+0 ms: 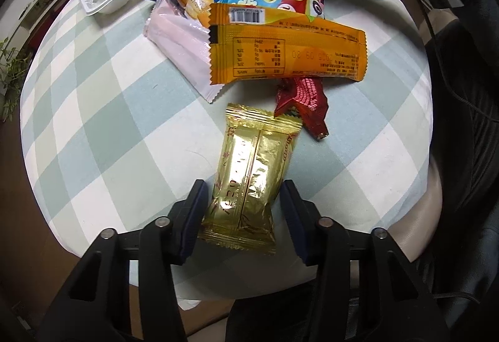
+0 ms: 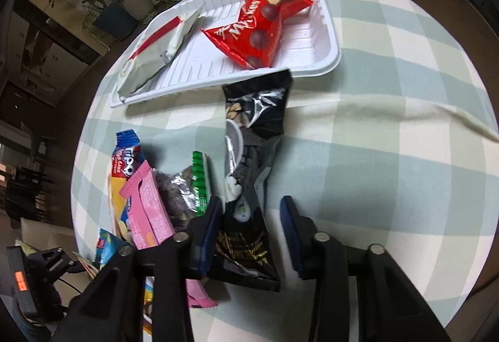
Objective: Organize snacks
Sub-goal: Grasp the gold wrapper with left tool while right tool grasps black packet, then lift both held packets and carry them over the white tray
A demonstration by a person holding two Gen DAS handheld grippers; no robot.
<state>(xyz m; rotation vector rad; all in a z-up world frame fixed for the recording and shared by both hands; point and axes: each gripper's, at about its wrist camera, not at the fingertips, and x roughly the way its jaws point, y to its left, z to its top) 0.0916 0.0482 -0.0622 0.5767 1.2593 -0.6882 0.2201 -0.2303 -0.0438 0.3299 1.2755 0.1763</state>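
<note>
Near white tray (image 2: 324,61) on checked desk (image 1: 93,111): left gripper (image 1: 243,214) fingers spread around gold snack packet (image 1: 252,179), pads not pressing. Right gripper (image 2: 249,232) fingers straddle black snack bag (image 2: 249,173); grip unclear. Red Mylikes bag (image 2: 259,30) inside tray.

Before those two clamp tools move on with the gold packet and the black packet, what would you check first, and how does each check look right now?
1. Gold packet between the left hand-held gripper's fingers: ok, but a gap shows on one side, so not yet gripped.
2. Black packet between the right hand-held gripper's fingers: ok. One finger touches it; the other stands clear.
3. Firm grip on either packet: not ok.
4. White tray has free space: ok. Only a red Mylikes bag and a pale packet lie in it.
5. Gold packet clear of the red wrapper: cannot tell; their corners look close.
</note>
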